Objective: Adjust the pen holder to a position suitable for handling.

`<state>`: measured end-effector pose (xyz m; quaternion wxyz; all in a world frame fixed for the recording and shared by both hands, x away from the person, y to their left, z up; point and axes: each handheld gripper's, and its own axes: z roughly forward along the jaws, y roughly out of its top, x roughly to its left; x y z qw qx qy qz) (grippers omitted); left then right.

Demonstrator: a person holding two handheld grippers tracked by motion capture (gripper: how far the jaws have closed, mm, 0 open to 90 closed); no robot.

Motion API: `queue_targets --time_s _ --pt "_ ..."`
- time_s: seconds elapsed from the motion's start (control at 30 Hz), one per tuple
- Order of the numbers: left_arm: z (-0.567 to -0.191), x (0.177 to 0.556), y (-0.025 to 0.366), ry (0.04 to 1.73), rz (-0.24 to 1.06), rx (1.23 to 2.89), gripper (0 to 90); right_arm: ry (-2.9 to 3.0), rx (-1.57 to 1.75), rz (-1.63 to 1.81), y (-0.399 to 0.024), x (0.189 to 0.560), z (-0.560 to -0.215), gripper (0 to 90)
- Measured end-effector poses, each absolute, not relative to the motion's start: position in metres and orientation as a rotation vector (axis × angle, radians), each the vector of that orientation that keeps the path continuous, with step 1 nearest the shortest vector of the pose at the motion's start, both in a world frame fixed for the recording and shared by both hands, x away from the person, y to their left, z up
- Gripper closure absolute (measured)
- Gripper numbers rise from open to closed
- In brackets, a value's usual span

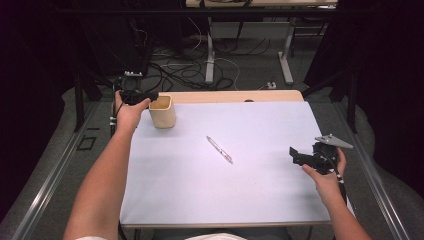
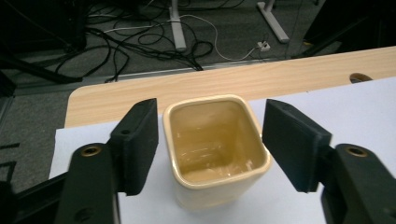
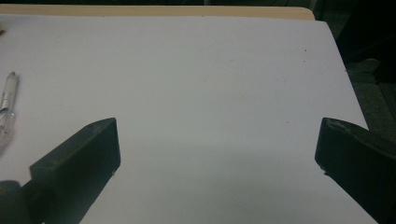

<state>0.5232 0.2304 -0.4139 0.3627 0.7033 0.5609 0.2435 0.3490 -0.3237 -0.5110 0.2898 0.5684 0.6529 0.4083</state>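
My left gripper (image 2: 210, 144) straddles the cup (image 2: 215, 149), pads just clear of its sides. The pen (image 1: 219, 149) lies on the surface (image 1: 260, 195) between my grippers. My right gripper (image 3: 217, 158) hovers with jaws wide apart, empty.

The high view looks forward and down from above the person's side, taking in the whole white sheet (image 1: 220, 165), the wooden table edge (image 1: 235, 96) beyond it and the cabled floor (image 1: 200, 65) behind. The left gripper view sits close behind the left gripper (image 2: 210, 140), facing along its jaws and down into the cream cup (image 2: 215, 144) between them, with the wooden edge and floor beyond; cup (image 1: 162, 111), edge and floor are shared with the high view. The right gripper view rides low behind the right gripper (image 3: 217, 154), facing across bare sheet ahead of its jaws; the pen (image 3: 7, 109) to their left also lies in the high view (image 1: 220, 149).
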Motion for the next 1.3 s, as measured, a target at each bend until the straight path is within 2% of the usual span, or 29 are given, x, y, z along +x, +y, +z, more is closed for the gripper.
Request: queue_targets --time_s 0.37,0.67,1.3 --pt "-0.428 0.538 0.241 1.530 0.608 1.789 45.2 1.759 1.520 1.086 -0.322 0.349 -0.512 0.0" --pt "-0.438 0.546 0.243 1.589 0.538 1.779 56.4 1.769 1.517 1.081 -0.321 0.349 -0.513 0.0" --pt "-0.461 0.560 0.238 1.703 0.427 1.829 66.9 1.775 1.514 1.091 -0.322 0.349 -0.513 0.0"
